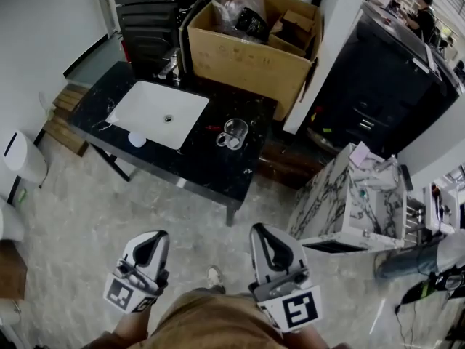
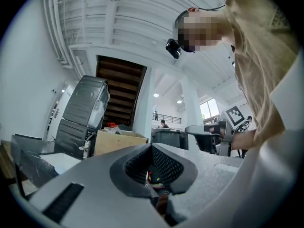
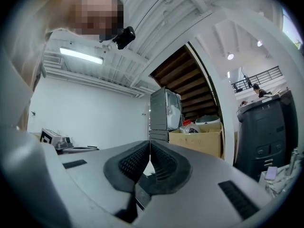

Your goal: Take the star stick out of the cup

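Observation:
A clear glass cup (image 1: pixel 234 131) stands on the black counter (image 1: pixel 211 162), right of the white sink basin (image 1: pixel 156 113); I cannot make out the star stick in it at this distance. Both grippers are held low near the person's body, well short of the counter. My left gripper (image 1: pixel 151 243) is shut, its jaw tips touching with nothing between them. My right gripper (image 1: pixel 265 235) is shut and empty too. In the left gripper view the left gripper (image 2: pixel 152 145) points up at the room, and the right gripper (image 3: pixel 149 143) does the same in its own view.
A large open cardboard box (image 1: pixel 251 46) with bagged items stands behind the counter. A dark machine (image 1: pixel 385 86) is at the right, a marble-patterned cabinet (image 1: pixel 349 195) at the near right, a white bin (image 1: pixel 22 158) at the left. Pale tiled floor lies between me and the counter.

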Tool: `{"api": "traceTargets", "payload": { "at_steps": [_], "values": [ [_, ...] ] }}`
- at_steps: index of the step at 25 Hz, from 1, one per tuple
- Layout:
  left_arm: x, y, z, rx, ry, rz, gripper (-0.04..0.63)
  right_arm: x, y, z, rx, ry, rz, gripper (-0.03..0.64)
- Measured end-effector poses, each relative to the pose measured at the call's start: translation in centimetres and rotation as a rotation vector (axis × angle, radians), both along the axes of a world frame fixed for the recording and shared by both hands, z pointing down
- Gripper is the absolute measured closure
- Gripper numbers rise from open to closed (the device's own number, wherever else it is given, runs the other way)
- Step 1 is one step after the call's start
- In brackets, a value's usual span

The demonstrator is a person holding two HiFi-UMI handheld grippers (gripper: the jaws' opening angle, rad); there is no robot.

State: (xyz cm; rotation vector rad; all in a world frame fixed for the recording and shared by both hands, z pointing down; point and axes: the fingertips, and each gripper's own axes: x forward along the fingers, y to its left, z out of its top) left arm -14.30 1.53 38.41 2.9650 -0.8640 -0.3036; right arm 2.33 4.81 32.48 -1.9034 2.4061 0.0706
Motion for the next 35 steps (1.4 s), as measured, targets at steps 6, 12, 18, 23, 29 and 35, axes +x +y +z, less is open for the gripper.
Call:
{"api": "traceTargets", "payload": {
  "at_steps": [6, 12, 18, 23, 29, 35],
  "values": [
    [0.2, -1.8, -0.6, 0.012, 0.017, 0.033, 0.594, -0.3, -1.2, -0.4, 0.0, 0.008, 0.024, 0.614],
    [0.5, -2.2, -0.4, 0.001, 0.023, 0.049, 0.594, 0.1, -1.7, -0.7, -0.001, 0.022, 0.039, 0.614],
    [0.7, -2.6, -0.3, -0.009, 0.021, 0.024, 0.594, 0.5, -2.5, -0.6, -0.011, 0.031, 0.02, 0.614],
    [1.8, -3.2, -0.3, 0.001, 0.001, -0.016, 0.594, 1.9, -4.6, -0.8, 0.004, 0.027, -0.016, 0.614],
    [3.3, -5.2, -1.5, 0.025, 0.0, -0.117, 0.594, 4.5, -7.6, -1.1, 0.025, 0.009, -0.067, 0.614],
    [4.4, -6.4, -1.5, 0.039, -0.008, -0.164, 0.594, 6.0, -10.2, -0.7, 0.023, -0.001, -0.118, 0.614]
  ]
}}
